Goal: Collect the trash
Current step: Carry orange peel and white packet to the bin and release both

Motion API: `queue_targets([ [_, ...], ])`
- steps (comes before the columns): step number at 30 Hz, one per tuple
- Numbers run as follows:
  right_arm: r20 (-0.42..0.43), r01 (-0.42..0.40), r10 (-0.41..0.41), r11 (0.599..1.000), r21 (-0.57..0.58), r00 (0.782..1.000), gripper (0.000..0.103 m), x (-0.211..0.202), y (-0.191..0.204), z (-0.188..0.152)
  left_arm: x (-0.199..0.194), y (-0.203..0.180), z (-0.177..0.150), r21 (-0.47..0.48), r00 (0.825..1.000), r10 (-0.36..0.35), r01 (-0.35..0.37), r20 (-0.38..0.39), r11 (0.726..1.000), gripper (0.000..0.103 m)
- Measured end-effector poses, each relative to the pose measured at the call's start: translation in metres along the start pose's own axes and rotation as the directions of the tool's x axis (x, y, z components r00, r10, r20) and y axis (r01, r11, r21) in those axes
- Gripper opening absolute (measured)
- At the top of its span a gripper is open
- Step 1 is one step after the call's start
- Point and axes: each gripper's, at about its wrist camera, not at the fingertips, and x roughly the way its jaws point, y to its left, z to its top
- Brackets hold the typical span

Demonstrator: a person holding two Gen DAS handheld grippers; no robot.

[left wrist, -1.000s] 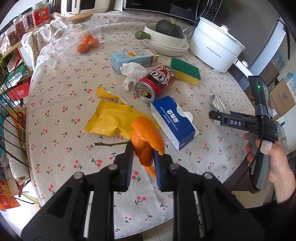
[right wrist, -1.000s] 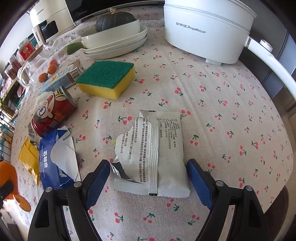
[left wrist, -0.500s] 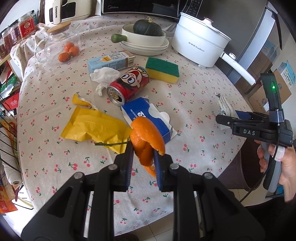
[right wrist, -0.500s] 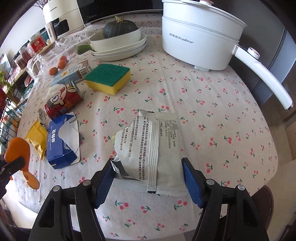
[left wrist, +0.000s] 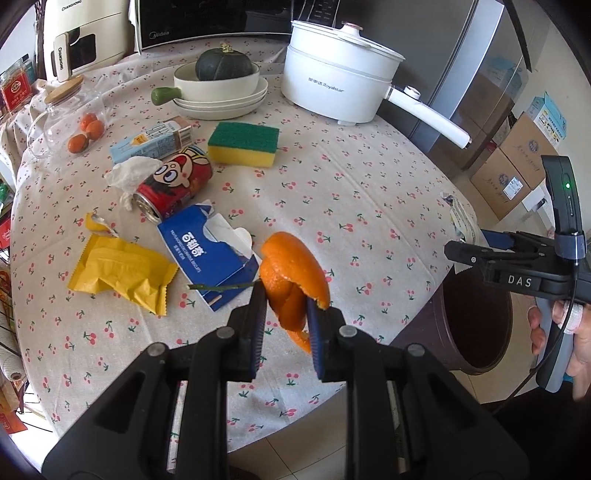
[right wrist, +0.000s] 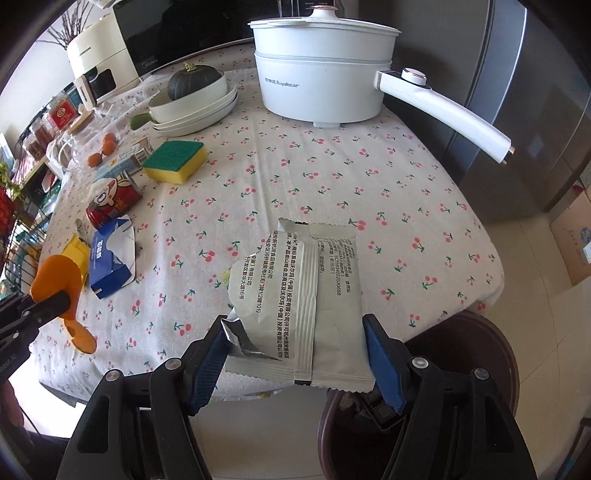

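Left tongs clench orange peel above the tabletop edge. Only the right view shows right tongs gripping a silver wrapper over the brown bin beside that edge.

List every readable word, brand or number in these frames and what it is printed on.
"Royalstar": white electric pot
"Midea": microwave
"CHANGHONG": cream appliance
"DAS": right hand-held gripper
"SC11834022630668" as best I can read it: silver wrapper; its Chinese text is too small.
Blue carton, red can, milk carton: print not readable.
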Motion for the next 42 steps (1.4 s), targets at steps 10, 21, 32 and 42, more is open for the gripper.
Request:
queue_targets([
  [10,0.002,0.038,-0.038,0.999,0.014,0.999,0.072,-0.027,-0.048,-0.035,0.011,-0.050,0.003,0.079,0.999,-0.043,0.043,-0.008,0.996,0.023],
  [21,-0.043,0.089,-0.085,0.992,0.091,0.995,0.072,-0.037,-0.117,-0.080,0.039,-0.132,-0.004,0.195,0.988,-0.141,0.152,-0.069,0.969,0.023],
  [32,-0.079,0.139,-0.128,0.979,0.149,0.989,0.072,-0.041,-0.162,-0.117,0.069,-0.204,-0.018,0.301,0.953,-0.262,0.297,-0.152,0.906,0.024],
  [42,-0.079,0.136,-0.126,0.981,0.140,0.989,0.073,-0.044,-0.165,-0.125,0.065,-0.210,-0.017,0.354,0.976,-0.205,0.217,-0.070,0.910,0.083],
])
